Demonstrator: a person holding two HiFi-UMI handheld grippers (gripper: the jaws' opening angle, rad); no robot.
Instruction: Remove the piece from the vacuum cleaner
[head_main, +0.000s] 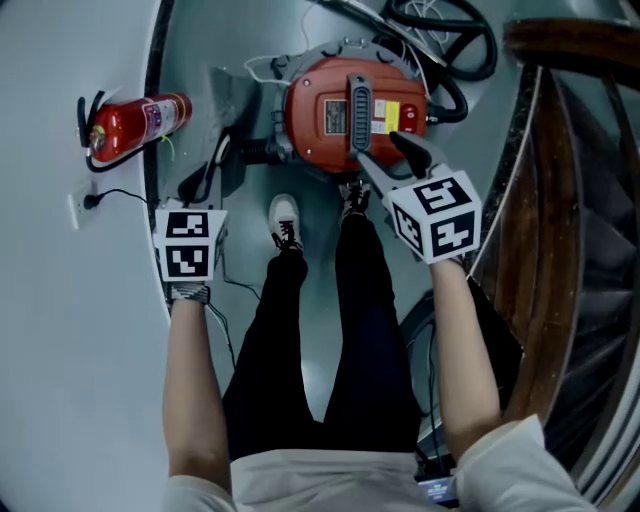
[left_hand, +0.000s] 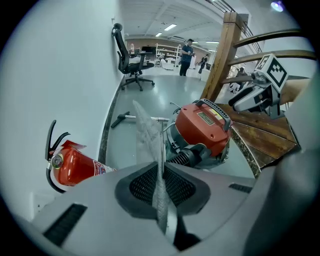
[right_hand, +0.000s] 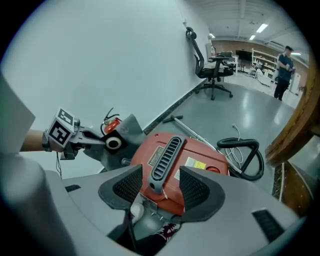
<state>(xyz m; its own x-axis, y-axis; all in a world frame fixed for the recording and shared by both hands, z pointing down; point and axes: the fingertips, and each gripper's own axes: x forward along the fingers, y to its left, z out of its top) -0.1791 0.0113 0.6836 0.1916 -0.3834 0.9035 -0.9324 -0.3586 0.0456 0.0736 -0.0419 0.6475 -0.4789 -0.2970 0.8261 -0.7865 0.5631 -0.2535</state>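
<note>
The piece (left_hand: 148, 131) is a thin, flat grey panel, seen edge-on here. It is clamped between the jaws of the left tool (left_hand: 161, 175), just beside the red vacuum cleaner (left_hand: 202, 132). The right tool (right_hand: 161, 185) hovers with jaws apart over the cleaner's handle (right_hand: 165, 157). The cleaner stands on a glossy grey floor (left_hand: 150, 95) by a white wall (left_hand: 65, 75), with a fire extinguisher (left_hand: 75, 165) nearby.

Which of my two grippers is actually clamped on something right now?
The left gripper: its jaws pinch a thin grey piece edge-on. The right gripper has its jaws apart at the vacuum cleaner's handle.
</note>
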